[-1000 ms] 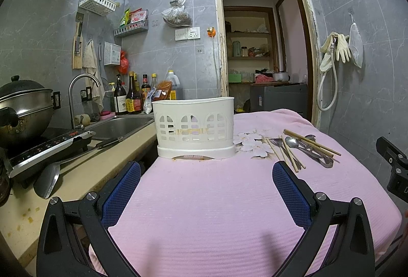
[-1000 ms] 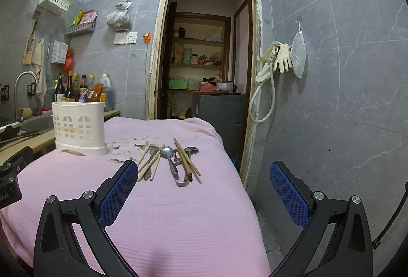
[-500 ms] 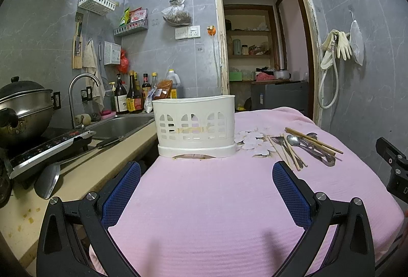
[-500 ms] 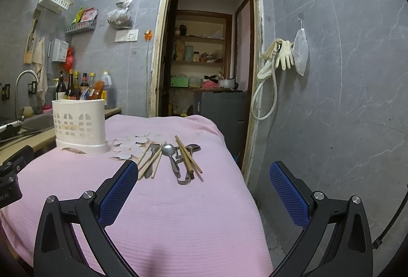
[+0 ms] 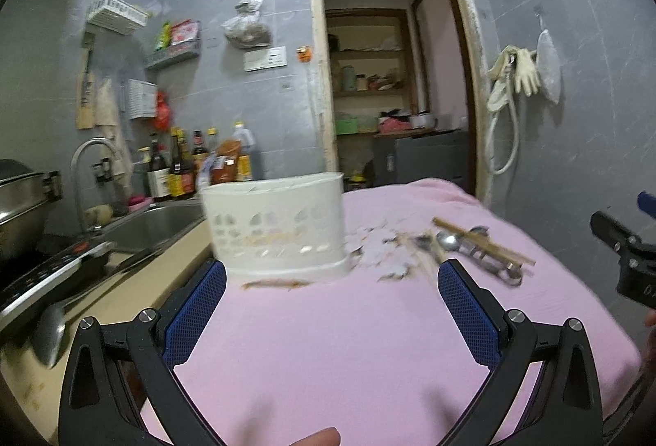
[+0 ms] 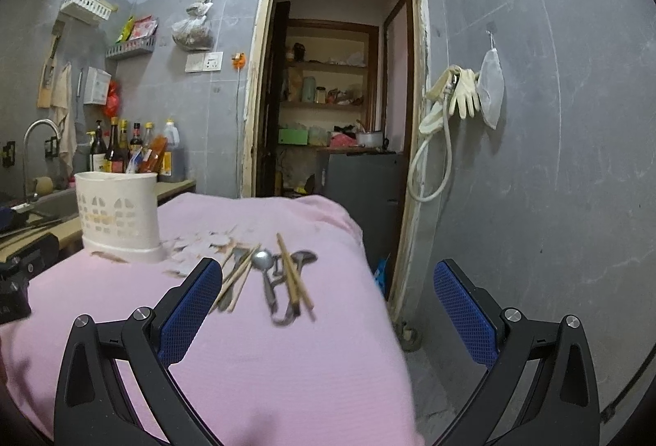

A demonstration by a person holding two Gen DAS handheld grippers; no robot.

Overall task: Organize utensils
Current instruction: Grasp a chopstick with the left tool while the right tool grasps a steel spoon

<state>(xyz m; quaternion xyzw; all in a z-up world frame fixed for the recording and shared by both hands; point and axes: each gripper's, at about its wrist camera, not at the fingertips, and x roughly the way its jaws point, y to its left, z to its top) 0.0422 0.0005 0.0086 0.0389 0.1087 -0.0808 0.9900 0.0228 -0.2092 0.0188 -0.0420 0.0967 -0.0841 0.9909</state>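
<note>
A white slotted utensil holder (image 5: 279, 226) (image 6: 119, 216) stands upright on the pink cloth (image 5: 348, 343) (image 6: 246, 343). To its right lies a loose pile of wooden chopsticks (image 5: 484, 243) (image 6: 293, 273) and metal spoons (image 5: 449, 241) (image 6: 264, 261). My left gripper (image 5: 332, 277) is open just in front of the holder, nothing between its blue pads. My right gripper (image 6: 328, 273) is open too, hovering just short of the pile, its left pad (image 6: 192, 294) near the chopsticks.
A counter with a sink (image 5: 151, 224), tap, bottles (image 5: 180, 171), a pot (image 5: 20, 208) and a ladle (image 5: 53, 327) runs along the left. White paper scraps (image 5: 381, 245) lie beside the holder. An open doorway (image 6: 336, 117) is behind; the cloth drops off at right toward the floor (image 6: 430, 384).
Both grippers have moved forward: the holder and the utensil pile now look larger and closer. Both stay open and hold nothing.
</note>
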